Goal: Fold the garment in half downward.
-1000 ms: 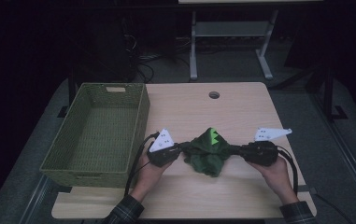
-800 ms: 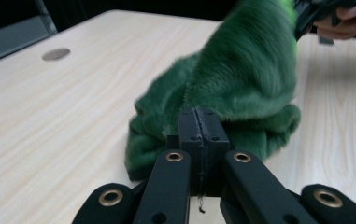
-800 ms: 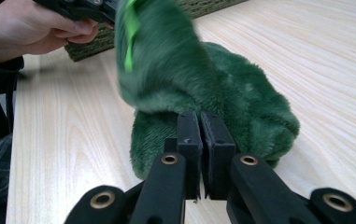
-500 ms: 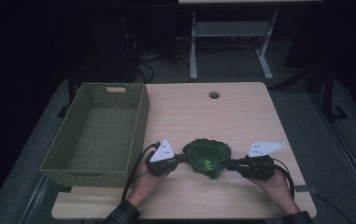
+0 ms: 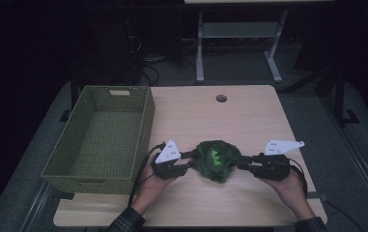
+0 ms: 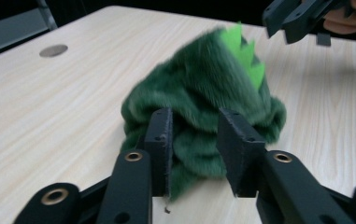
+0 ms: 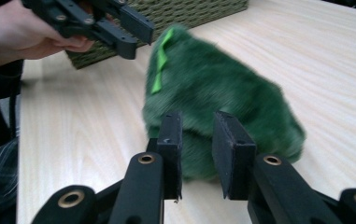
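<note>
Though it sits in a loose heap, the plush looks soft, light and floppy, a dark green furry toy or garment with a row of bright green felt spikes along its top; it will sag and fold wherever it is lifted, and it is neither fragile nor slippery. A pinch deep into a thick fold at each side should hold better than a nip at the fur tips, which could pull free.

At the far left stands the basket, well apart from the plush. Just right of it, the left gripper points rightward at the plush's left edge. Its jaws have just been opening: in the left gripper view the fingers stand apart, with a fold of fur lying between them and a visible gap beside the right pad, so they press on nothing.

The plush lies near the front middle of the table, between the two grippers.

On the right, the right gripper points leftward at the plush's right edge. Its jaws have also been opening; the fingers are parted, the fur sits just beyond and partly between them, and no clamp shows.
</note>
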Demonstrator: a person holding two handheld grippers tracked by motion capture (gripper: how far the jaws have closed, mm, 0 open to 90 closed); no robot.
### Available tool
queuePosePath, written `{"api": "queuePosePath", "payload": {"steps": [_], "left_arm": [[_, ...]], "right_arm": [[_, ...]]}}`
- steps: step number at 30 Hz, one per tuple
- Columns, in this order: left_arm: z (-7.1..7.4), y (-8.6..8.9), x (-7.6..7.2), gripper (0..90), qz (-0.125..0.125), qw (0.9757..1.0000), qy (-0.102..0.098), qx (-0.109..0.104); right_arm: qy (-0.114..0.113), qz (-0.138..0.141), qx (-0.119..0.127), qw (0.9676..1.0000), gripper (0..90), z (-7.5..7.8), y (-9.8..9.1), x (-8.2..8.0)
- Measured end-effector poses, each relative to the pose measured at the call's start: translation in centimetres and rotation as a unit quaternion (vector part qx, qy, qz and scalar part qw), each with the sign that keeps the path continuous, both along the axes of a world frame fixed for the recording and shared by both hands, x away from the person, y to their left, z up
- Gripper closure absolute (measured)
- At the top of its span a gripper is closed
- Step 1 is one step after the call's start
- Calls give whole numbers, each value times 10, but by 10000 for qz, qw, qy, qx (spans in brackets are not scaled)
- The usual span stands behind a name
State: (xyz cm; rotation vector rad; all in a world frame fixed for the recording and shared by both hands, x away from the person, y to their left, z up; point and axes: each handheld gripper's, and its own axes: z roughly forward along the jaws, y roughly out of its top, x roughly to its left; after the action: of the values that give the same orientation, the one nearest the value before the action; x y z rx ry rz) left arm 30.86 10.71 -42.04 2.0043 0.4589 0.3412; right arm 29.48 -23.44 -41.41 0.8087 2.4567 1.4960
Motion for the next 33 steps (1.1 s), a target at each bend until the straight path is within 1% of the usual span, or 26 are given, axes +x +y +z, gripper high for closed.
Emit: {"api": "queuePosePath", "payload": {"steps": [1, 2, 3, 4, 5, 6, 7, 8, 10, 11, 12, 13, 14, 15, 17, 18, 19, 20, 24, 26, 27, 28, 29, 30, 31, 33], "left_arm": [[6, -4, 5, 610, 6, 10000, 10, 42], [6, -4, 5, 598, 6, 10000, 10, 42], [10, -7, 12, 591, 73, 9999, -10, 84], [10, -7, 12, 581, 73, 9999, -10, 84], [12, -9, 21, 575, 139, 9998, 56, 91], [12, -9, 21, 568, 139, 9998, 56, 91], [14, -11, 30, 555, 207, 9996, 185, 59], [15, -12, 35, 544, 213, 9995, 241, 59], [15, -13, 39, 535, 245, 9993, 260, 72], [15, -16, 47, 519, 278, 9989, 383, -17], [15, -16, 47, 508, 278, 9989, 383, -17], [15, -19, 54, 503, 269, 9987, 412, 92], [15, -19, 54, 494, 269, 9987, 412, 92], [13, -20, 57, 494, 276, 9983, 510, 66], [6, -22, 62, 484, 208, 9972, 701, 158], [6, -22, 62, 486, 208, 9972, 701, 158], [1, -23, 63, 494, 157, 9960, 854, 225], [0, -23, 63, 508, 117, 9955, 912, 245], [-3, -23, 63, 600, 52, 9947, 985, 280], [-5, -24, 63, 636, 27, 9941, 1025, 341], [-7, -25, 62, 651, 3, 9932, 1082, 436], [-7, -25, 62, 674, 3, 9932, 1082, 436], [-9, -26, 62, 713, -22, 9922, 1151, 471], [-9, -26, 62, 743, -22, 9922, 1151, 471], [-9, -27, 62, 743, -35, 9918, 1163, 535], [-11, -27, 62, 843, -36, 9909, 1206, 602]], "right_arm": [[-29, -45, 14, 10000, 699, 5, 2, 7], [-29, -45, 14, 10000, 699, 5, 2, 7], [60, -98, -44, 9999, 684, 9, 4, 16], [60, -98, -44, 9999, 684, 9, 4, 16], [55, -188, -28, 9998, 677, 9, 3, 25], [55, -188, -28, 9998, 677, 9, 3, 25], [164, -282, -52, 9995, 665, 8, 1, 33], [206, -314, -51, 9993, 659, 8, 0, 36], [237, -329, -59, 9992, 646, 7, 0, 39], [311, -356, -50, 9989, 629, 6, -1, 44], [311, -356, -50, 9989, 629, 6, -1, 44], [420, -353, -65, 9985, 602, 3, 0, 46], [420, -353, -65, 9985, 602, 3, 0, 46], [470, -327, -104, 9983, 589, 1, 1, 47], [697, -345, -156, 9969, 569, -6, 1, 49], [738, -330, -180, 9966, 565, -8, 1, 50], [797, -338, -190, 9961, 565, -9, 1, 51], [828, -342, -197, 9958, 565, -10, 1, 51], [988, -382, -290, 9939, 600, -17, 1, 51], [1017, -381, -295, 9936, 622, -19, 1, 51], [1107, -384, -305, 9926, 662, -21, 1, 50], [1107, -384, -305, 9926, 662, -21, 1, 50], [1134, -369, -334, 9923, 731, -23, 1, 49], [1134, -369, -334, 9923, 731, -23, 1, 49], [1143, -362, -348, 9922, 760, -23, 1, 49], [1139, -328, -398, 9922, 826, -23, 2, 48]]}}
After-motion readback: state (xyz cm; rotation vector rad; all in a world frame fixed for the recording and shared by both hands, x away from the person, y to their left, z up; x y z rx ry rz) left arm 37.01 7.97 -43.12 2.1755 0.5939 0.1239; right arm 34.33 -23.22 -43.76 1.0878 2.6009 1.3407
